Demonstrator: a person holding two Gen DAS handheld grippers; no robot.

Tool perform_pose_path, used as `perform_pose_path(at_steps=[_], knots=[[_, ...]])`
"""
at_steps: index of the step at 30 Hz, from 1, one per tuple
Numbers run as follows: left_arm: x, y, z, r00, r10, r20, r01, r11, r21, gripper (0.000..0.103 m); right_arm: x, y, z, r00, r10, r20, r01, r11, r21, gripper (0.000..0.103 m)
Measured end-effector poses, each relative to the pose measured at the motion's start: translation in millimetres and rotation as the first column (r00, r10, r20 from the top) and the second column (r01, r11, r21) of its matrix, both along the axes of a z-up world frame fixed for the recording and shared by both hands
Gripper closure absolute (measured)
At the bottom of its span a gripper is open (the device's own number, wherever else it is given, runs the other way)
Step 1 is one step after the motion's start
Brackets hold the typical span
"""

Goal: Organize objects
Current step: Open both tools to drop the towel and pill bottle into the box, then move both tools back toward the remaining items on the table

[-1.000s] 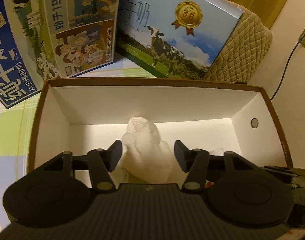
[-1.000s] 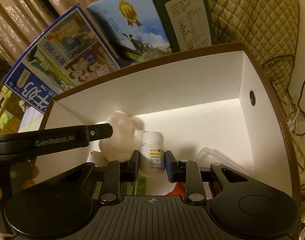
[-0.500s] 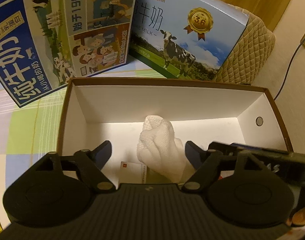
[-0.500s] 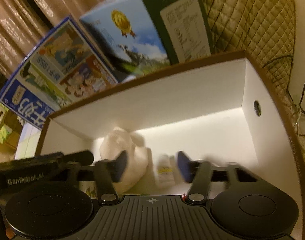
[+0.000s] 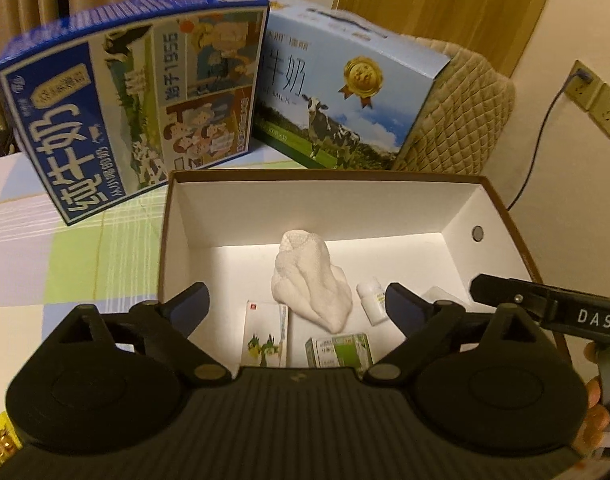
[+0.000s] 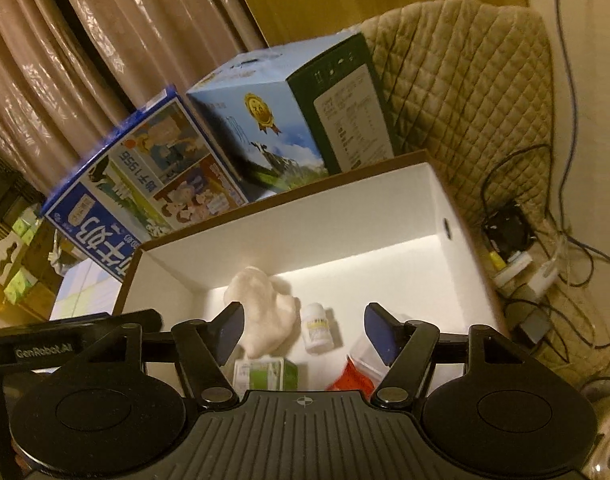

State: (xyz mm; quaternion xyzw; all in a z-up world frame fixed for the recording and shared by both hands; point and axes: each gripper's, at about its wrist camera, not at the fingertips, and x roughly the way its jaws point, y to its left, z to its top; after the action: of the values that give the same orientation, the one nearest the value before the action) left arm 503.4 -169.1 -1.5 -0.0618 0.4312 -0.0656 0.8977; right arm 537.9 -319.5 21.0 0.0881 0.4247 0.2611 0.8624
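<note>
White-lined box [image 5: 457,216] is holding cloth [image 5: 311,280] and pill bottle [image 6: 316,328] (upright, just beside it). Left gripper [image 5: 297,306] and right gripper [image 6: 304,332] are hovering wide, empty; a stray sweep risks toppling the bottle.

We see warm dim light | beige curtains [image 6: 85,60] behind | wooden panel [image 5: 445,4] | cream wall [image 5: 585,12] with outlets [image 5: 597,98] | quilted tan cover [image 6: 477,92] | cables [image 6: 545,280] on floor | checked cloth on tabletop [image 5: 65,264]
</note>
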Motion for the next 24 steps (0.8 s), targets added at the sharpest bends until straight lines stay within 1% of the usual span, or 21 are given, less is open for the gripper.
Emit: perform_pose_path(at_steps=[3, 6, 12, 17, 24], knots=[[-20, 3, 7, 1.0, 0.003, 0.014, -0.003, 1.0, 0.0, 0.008, -17, -8, 6, 1.0, -0.011, 0.014, 0.011, 1.0, -0.006, 0.039], [-40, 7, 12, 1.0, 0.013, 0.02, -0.013, 1.0, 0.0, 0.007, -34, -14, 11, 1.0, -0.02, 0.02, 0.021, 1.0, -0.004, 0.039], [-81, 20, 18, 0.999, 0.037, 0.004, -0.037, 0.999, -0.015, 0.007, -63, -20, 21, 1.0, -0.024, 0.018, 0.023, 0.999, 0.026, 0.039], [-115, 34, 25, 0.998, 0.057, -0.001, -0.057, 0.998, -0.039, 0.007, -87, -19, 28, 1.0, -0.01, 0.016, 0.009, 0.999, 0.035, 0.039], [-158, 52, 32, 0.998, 0.071, 0.003, -0.07, 0.996, -0.047, 0.007, -125, -9, 32, 1.0, 0.008, 0.016, -0.009, 1.0, 0.02, 0.039]])
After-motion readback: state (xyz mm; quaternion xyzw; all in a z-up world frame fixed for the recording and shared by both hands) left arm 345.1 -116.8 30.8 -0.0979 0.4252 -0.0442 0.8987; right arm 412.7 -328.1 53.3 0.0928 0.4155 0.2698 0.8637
